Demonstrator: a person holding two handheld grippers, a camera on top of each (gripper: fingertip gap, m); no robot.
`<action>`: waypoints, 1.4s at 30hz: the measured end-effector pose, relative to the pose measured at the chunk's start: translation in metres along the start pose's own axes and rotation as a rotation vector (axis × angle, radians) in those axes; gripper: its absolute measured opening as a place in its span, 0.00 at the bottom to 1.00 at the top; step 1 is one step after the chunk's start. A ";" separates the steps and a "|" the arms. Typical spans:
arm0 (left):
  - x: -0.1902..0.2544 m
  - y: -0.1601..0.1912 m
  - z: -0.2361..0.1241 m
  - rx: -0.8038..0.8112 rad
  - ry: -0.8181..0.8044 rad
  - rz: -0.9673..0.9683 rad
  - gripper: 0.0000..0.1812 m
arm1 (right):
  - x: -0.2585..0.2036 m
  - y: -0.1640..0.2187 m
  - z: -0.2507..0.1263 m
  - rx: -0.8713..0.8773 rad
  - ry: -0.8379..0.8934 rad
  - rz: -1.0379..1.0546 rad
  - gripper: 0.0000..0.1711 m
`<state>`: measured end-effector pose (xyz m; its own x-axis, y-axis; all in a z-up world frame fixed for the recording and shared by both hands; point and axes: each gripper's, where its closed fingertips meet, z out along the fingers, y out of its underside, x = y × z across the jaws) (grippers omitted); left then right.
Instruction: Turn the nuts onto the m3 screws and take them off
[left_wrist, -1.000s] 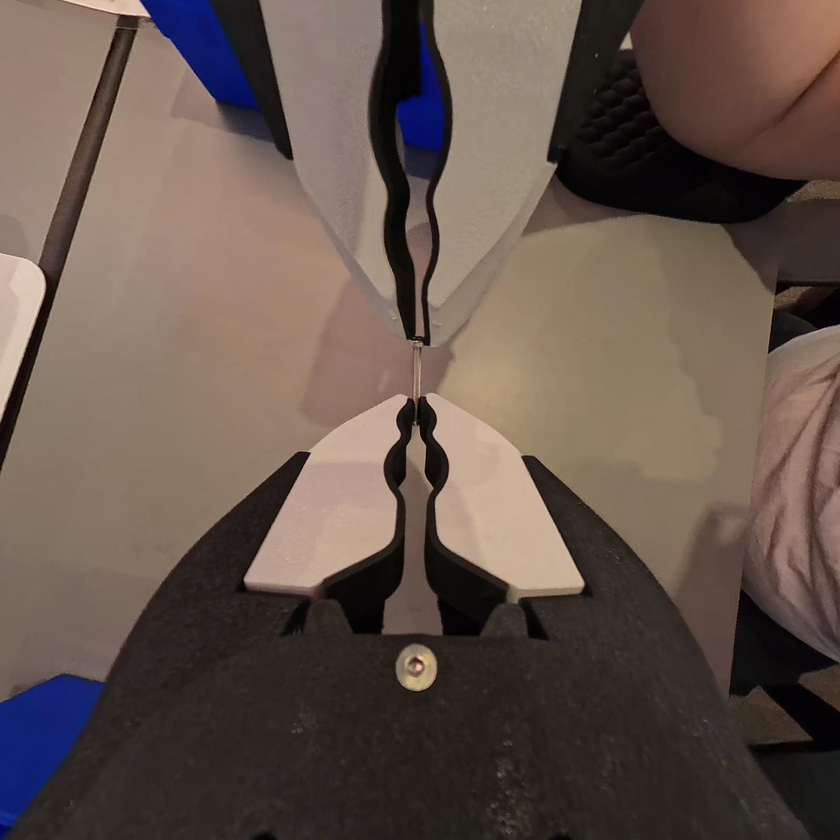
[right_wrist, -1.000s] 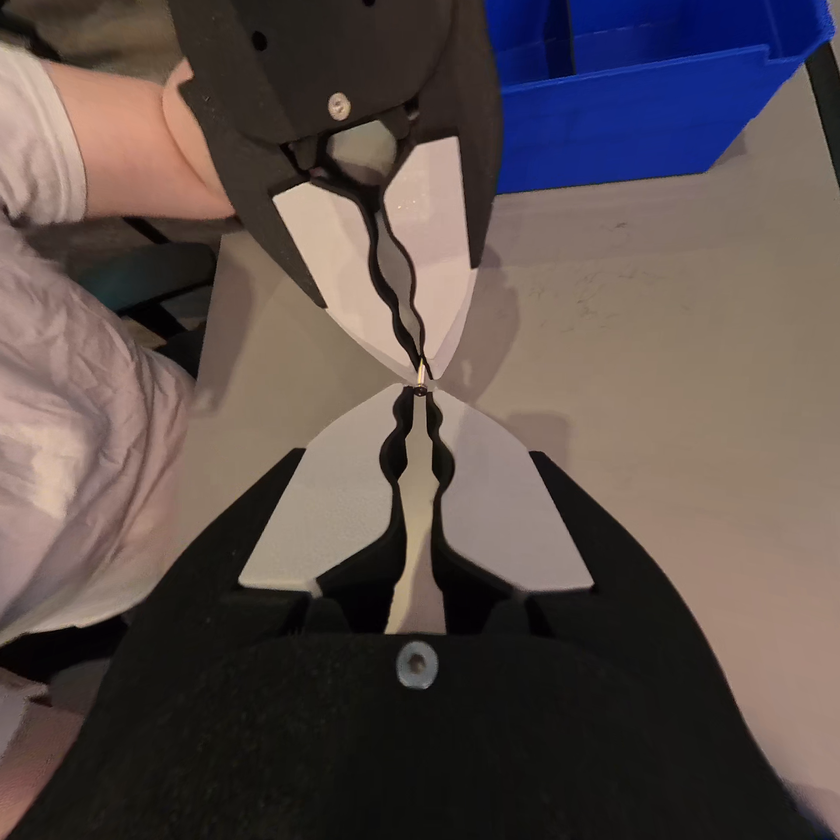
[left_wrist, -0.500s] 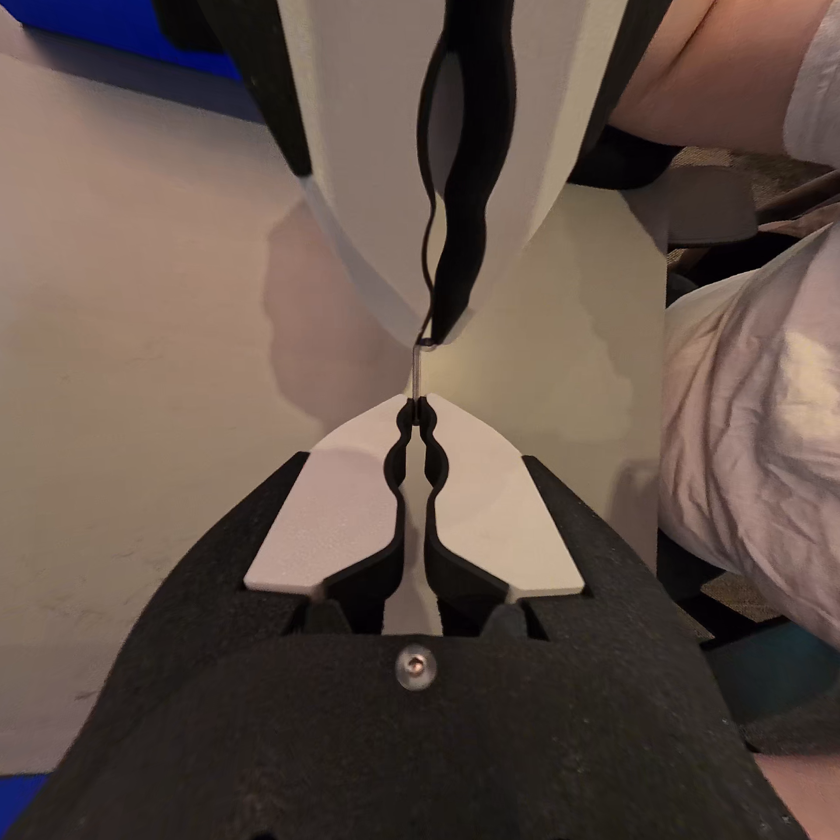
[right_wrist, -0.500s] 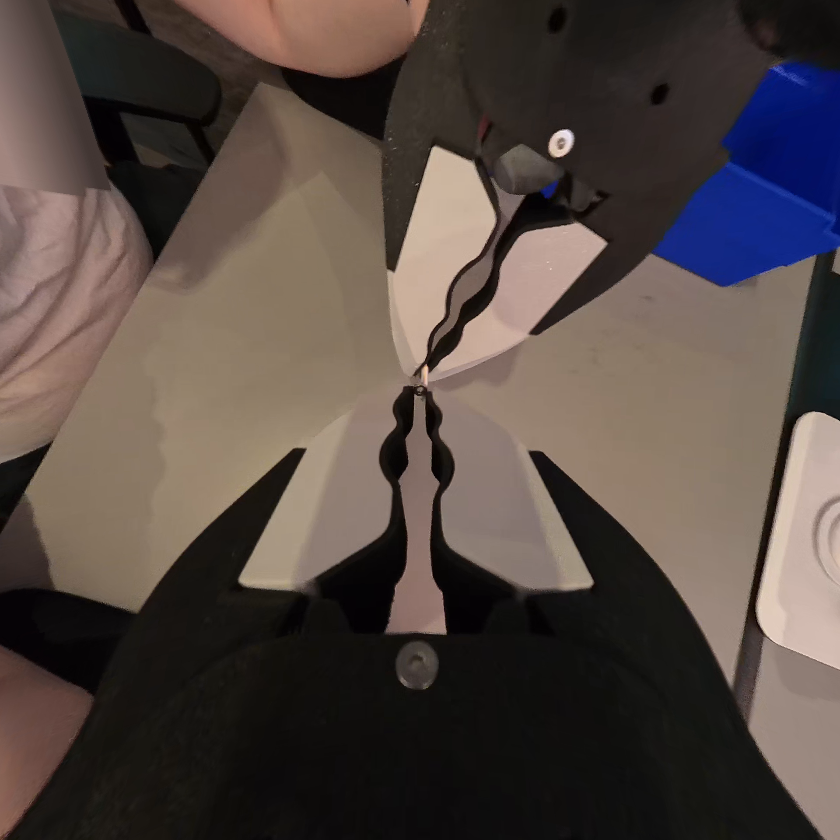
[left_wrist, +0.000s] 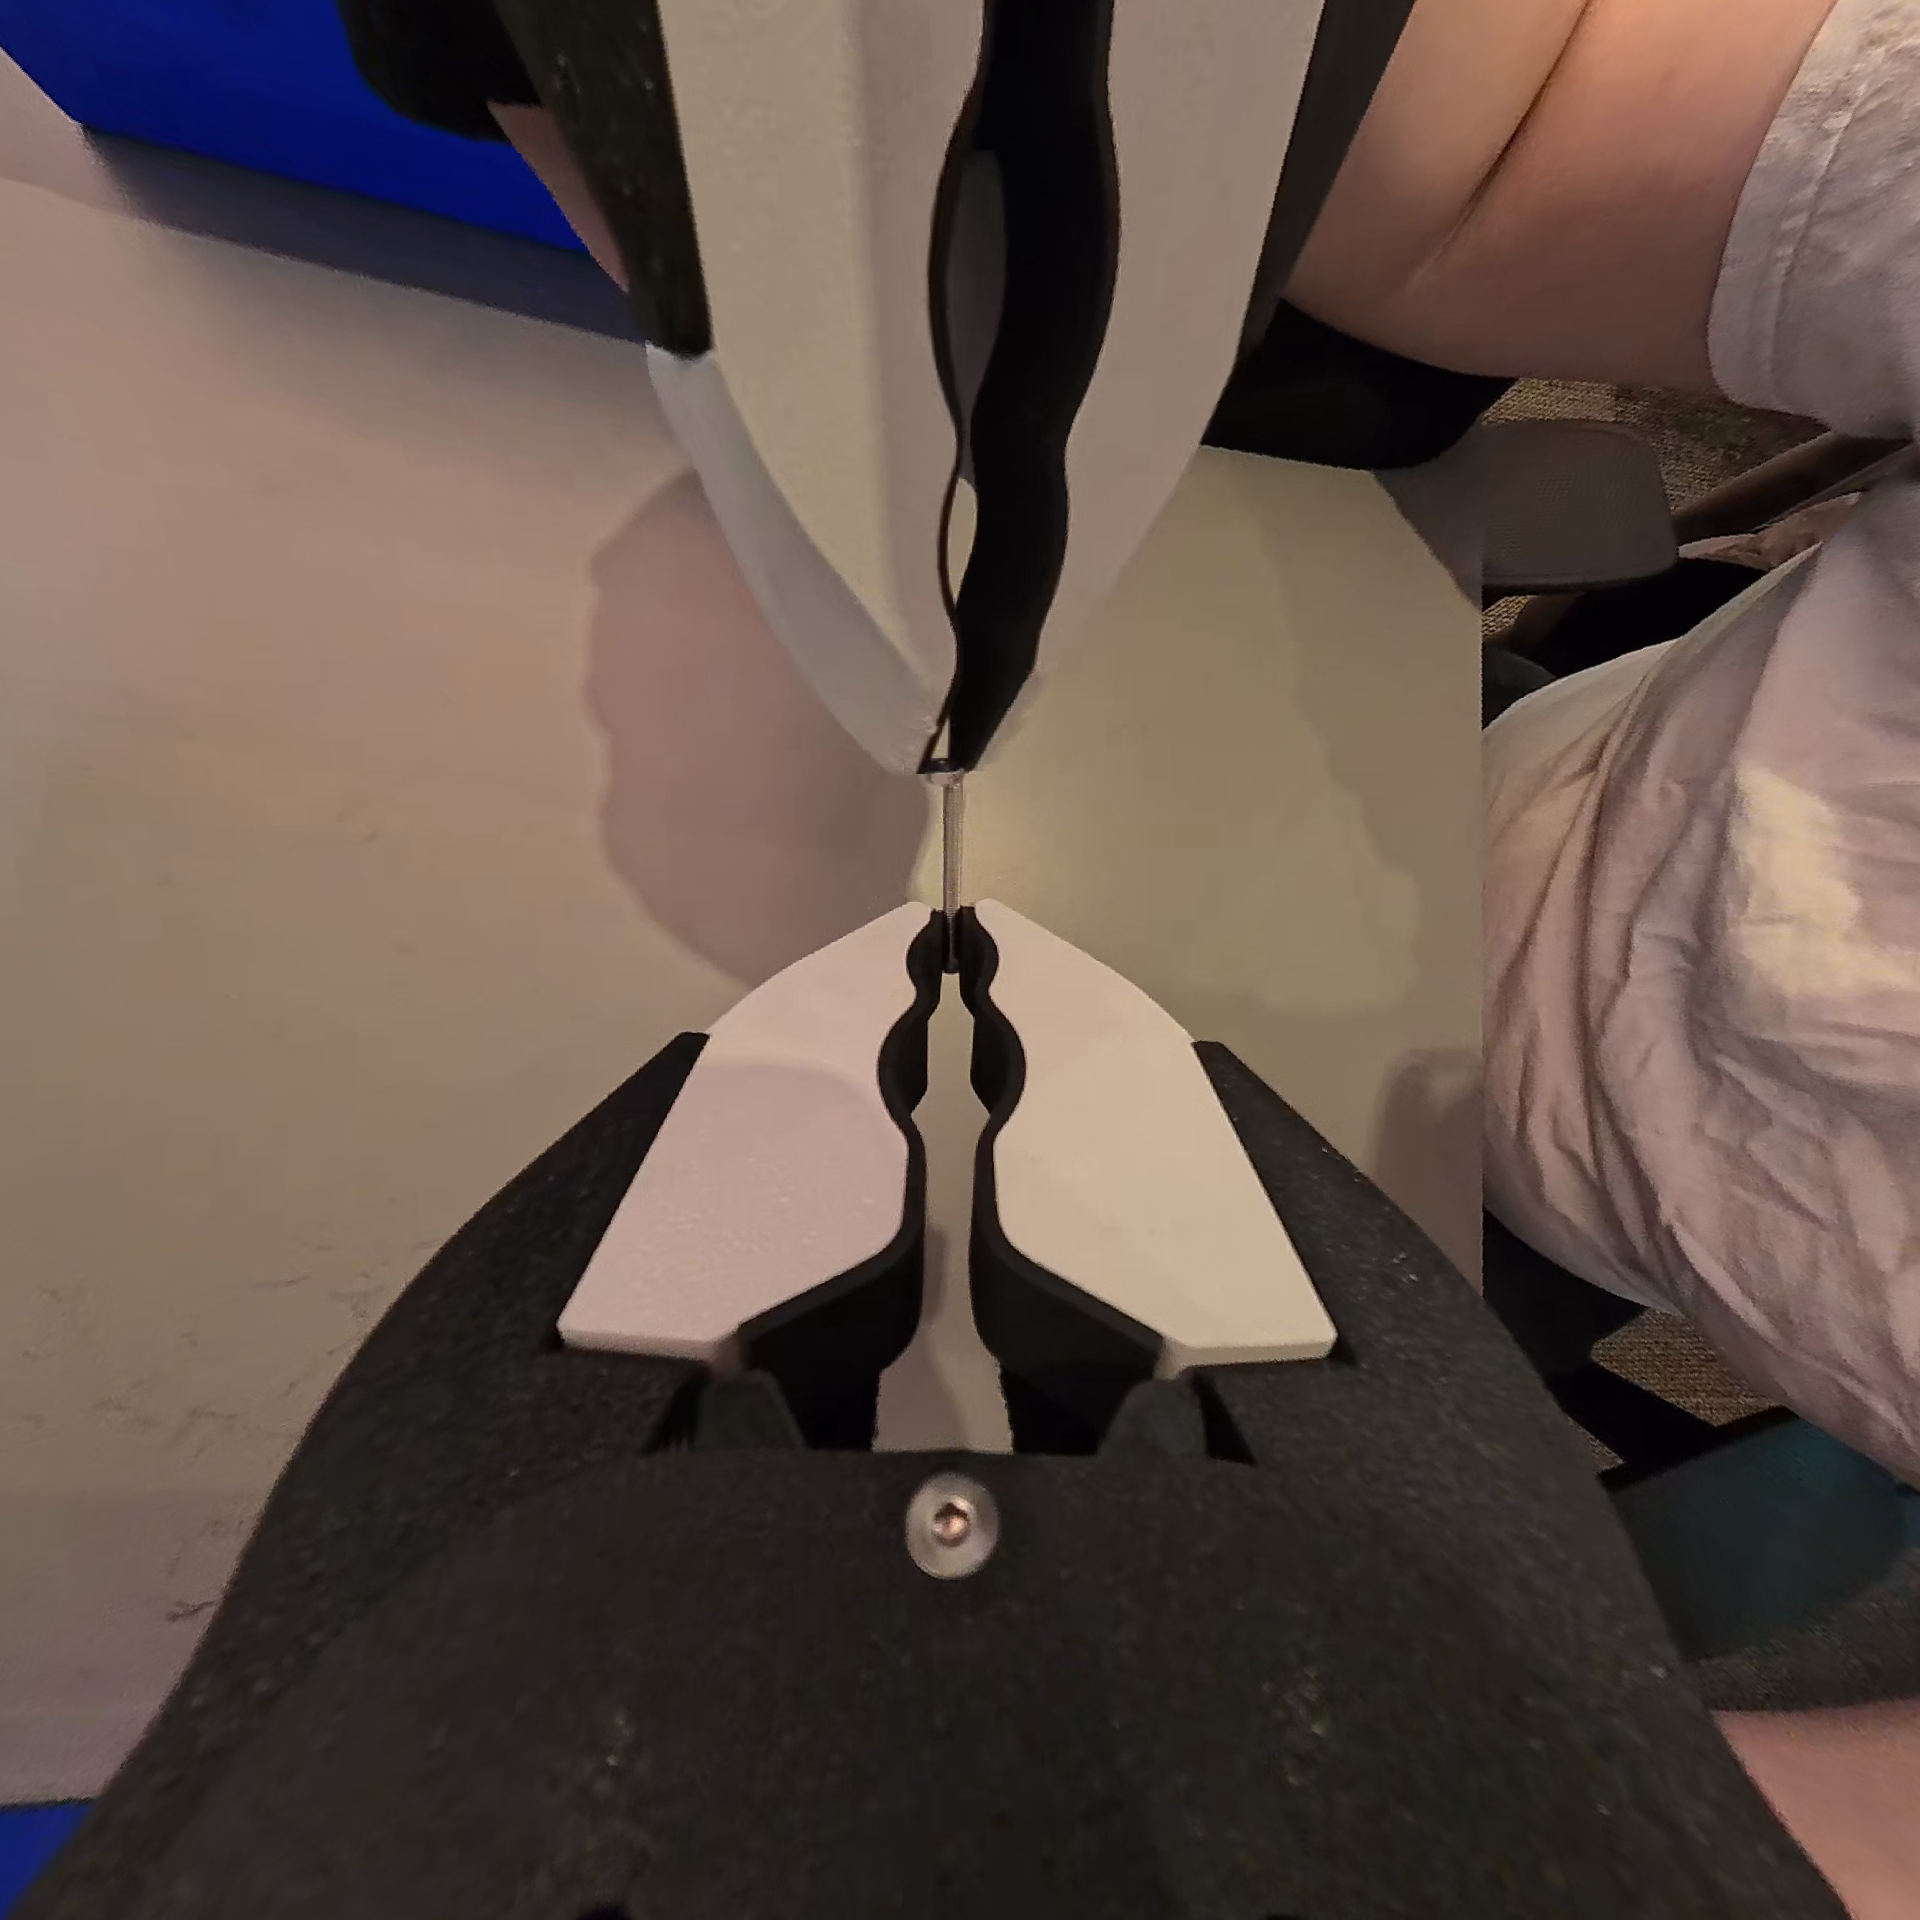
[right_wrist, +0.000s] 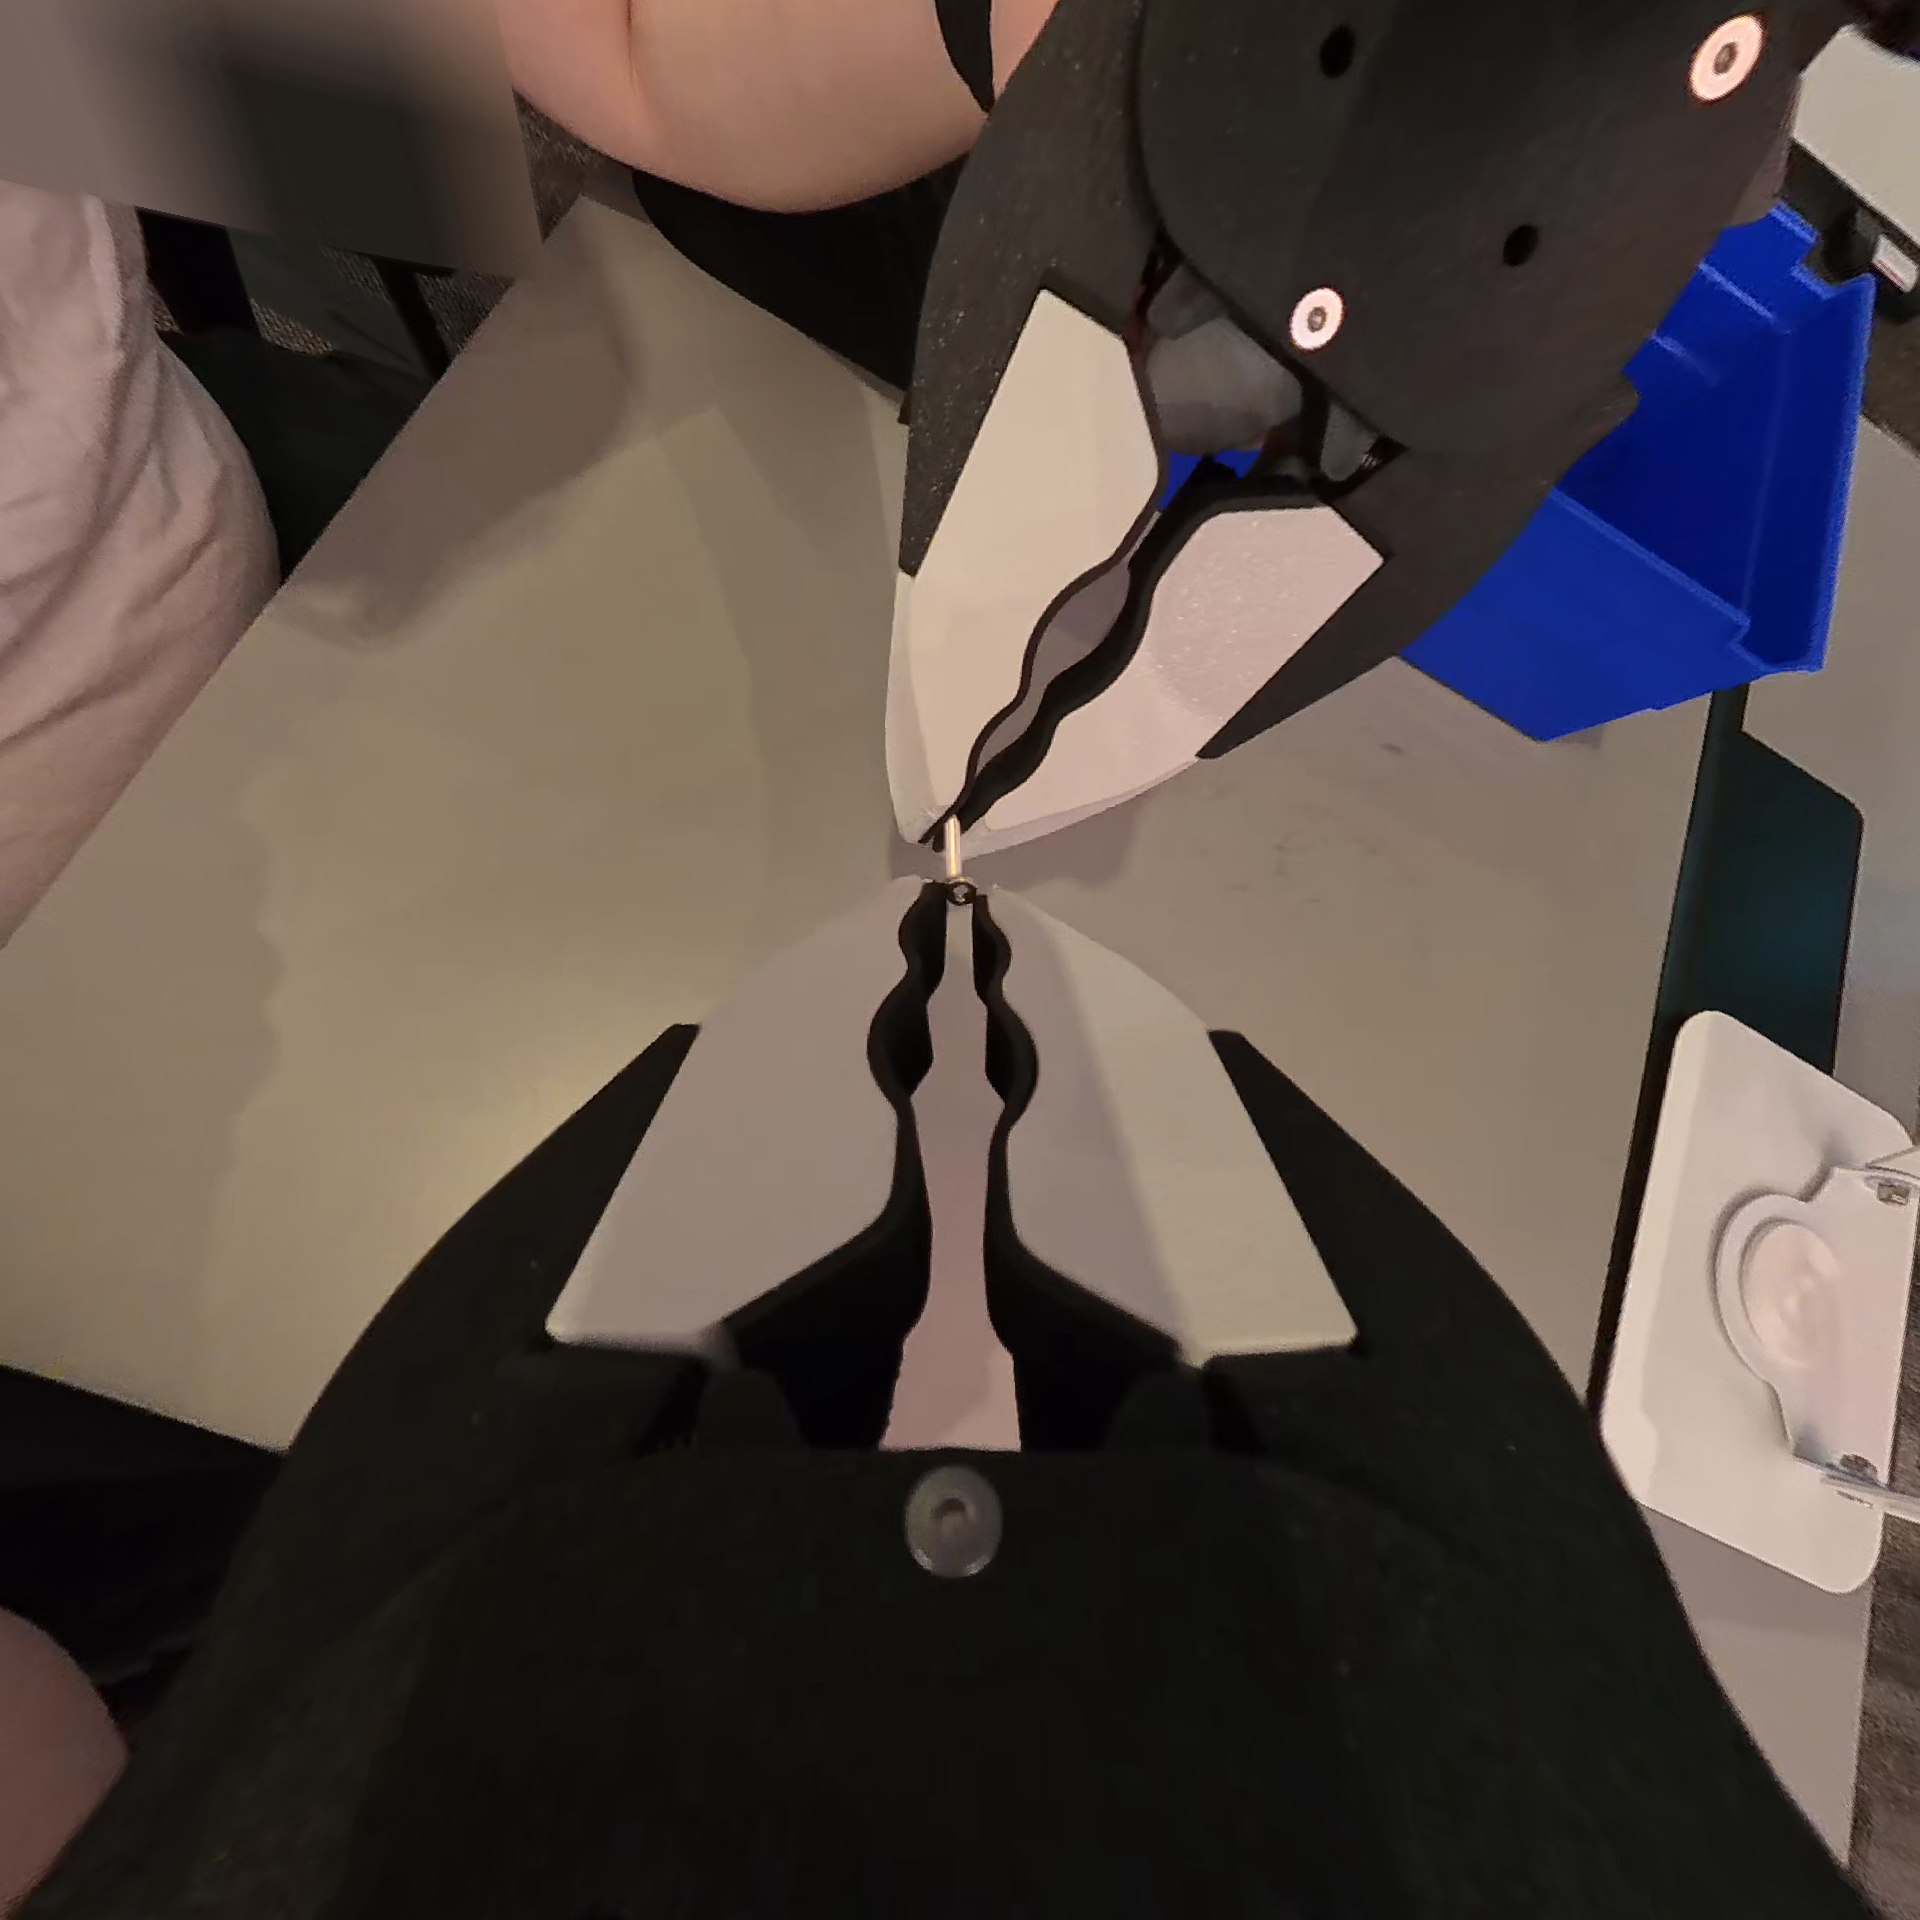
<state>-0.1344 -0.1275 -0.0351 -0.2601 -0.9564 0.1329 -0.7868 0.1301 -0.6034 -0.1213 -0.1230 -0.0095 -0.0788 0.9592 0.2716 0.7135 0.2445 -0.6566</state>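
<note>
Above the tabletop (left_wrist: 312, 831), your left gripper (left_wrist: 951, 920) has its jaws clenched on one end of the screw (left_wrist: 951, 852). Your right gripper (right_wrist: 961, 896) has its jaws clamped on the nut (right_wrist: 961, 891) at the other end.

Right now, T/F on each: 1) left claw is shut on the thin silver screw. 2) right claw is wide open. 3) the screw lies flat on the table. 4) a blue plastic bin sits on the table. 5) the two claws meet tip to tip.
1) The left claw is shut on the thin silver screw: true.
2) The right claw is wide open: false, it is pinched on the small nut at the screw's far end.
3) The screw lies flat on the beige table: false, it is held in the air between the claws.
4) A blue plastic bin sits on the table: true.
5) The claws meet tip to tip: true.
</note>
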 end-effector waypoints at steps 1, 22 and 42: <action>0.000 0.000 0.000 0.002 0.000 -0.002 0.01 | 0.000 0.000 0.000 0.001 -0.001 -0.003 0.03; -0.003 0.007 0.005 -0.055 -0.027 -0.013 0.01 | 0.000 0.004 0.009 -0.049 -0.025 0.082 0.03; -0.027 0.016 0.003 -0.094 -0.144 -0.069 0.01 | 0.018 0.013 0.021 0.028 -0.188 0.680 0.04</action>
<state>-0.1383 -0.1006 -0.0505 -0.1258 -0.9906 0.0535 -0.8507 0.0800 -0.5195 -0.1280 -0.0999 -0.0286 0.2578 0.9082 -0.3297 0.6292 -0.4168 -0.6560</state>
